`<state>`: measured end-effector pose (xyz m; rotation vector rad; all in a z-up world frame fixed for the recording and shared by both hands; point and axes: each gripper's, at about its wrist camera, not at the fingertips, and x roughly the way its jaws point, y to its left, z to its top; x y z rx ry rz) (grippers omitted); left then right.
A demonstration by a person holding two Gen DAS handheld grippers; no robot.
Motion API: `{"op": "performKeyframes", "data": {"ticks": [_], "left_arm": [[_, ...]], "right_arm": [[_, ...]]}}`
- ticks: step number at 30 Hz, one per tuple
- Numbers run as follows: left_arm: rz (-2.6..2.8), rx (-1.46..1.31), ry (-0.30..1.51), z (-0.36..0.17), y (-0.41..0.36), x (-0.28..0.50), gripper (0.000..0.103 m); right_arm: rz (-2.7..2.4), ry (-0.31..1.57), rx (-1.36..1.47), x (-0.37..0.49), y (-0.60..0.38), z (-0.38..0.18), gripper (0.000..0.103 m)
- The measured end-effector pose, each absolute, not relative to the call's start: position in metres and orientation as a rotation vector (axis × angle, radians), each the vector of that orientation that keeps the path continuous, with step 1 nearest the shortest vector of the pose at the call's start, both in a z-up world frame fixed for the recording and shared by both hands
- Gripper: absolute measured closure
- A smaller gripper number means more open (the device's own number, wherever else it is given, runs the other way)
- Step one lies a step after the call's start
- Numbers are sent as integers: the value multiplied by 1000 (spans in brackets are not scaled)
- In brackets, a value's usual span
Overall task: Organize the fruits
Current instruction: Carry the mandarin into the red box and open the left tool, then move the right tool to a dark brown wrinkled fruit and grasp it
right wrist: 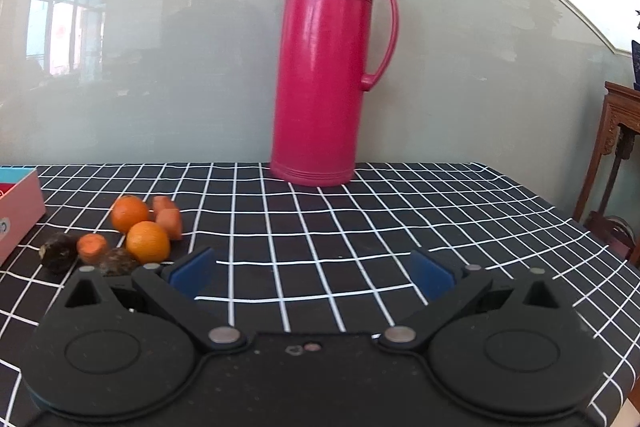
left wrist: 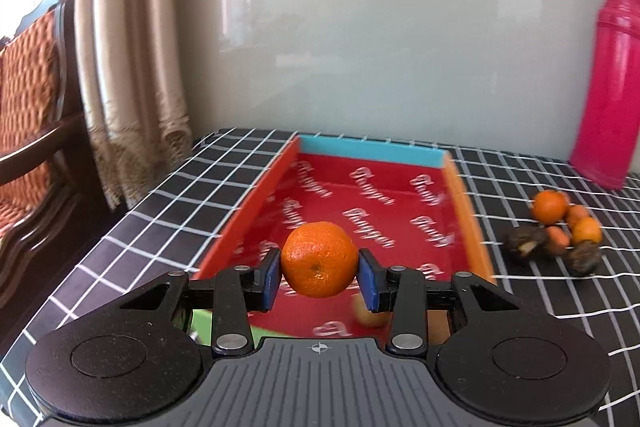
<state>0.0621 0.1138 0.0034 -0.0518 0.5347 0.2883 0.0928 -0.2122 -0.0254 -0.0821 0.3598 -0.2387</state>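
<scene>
My left gripper (left wrist: 319, 273) is shut on an orange tangerine (left wrist: 319, 259) and holds it above the near end of a red box (left wrist: 372, 199) with orange side walls and a blue far wall. A yellowish fruit (left wrist: 370, 313) lies in the box below the right finger. On the table right of the box lies a pile of tangerines (left wrist: 550, 206), carrot pieces (left wrist: 558, 239) and dark lumpy fruits (left wrist: 524, 243). In the right wrist view the same pile (right wrist: 147, 241) lies at the left, and my right gripper (right wrist: 312, 273) is open and empty above the cloth.
A tall pink thermos jug (right wrist: 326, 67) stands at the back of the table by the wall; it also shows in the left wrist view (left wrist: 610, 83). A chair (left wrist: 32, 87) and curtain (left wrist: 132, 67) stand past the table's left edge. A wooden stand (right wrist: 616, 167) is at the far right.
</scene>
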Motion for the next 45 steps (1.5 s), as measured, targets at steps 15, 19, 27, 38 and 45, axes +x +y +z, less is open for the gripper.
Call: {"op": "performKeyframes", "data": {"ticks": [15, 19, 27, 38, 45], "left_arm": [[346, 6, 351, 13, 98, 37, 0], [334, -48, 350, 13, 98, 33, 0], [441, -123, 322, 10, 107, 24, 0], [356, -82, 343, 9, 103, 22, 0], [398, -78, 350, 2, 119, 17, 0]], "right_arm": [[-204, 367, -92, 95, -199, -28, 0], [-196, 369, -86, 94, -200, -28, 0], [-145, 349, -57, 91, -200, -26, 0], [-64, 364, -60, 94, -181, -28, 0], [-17, 303, -104, 95, -156, -25, 0]]}}
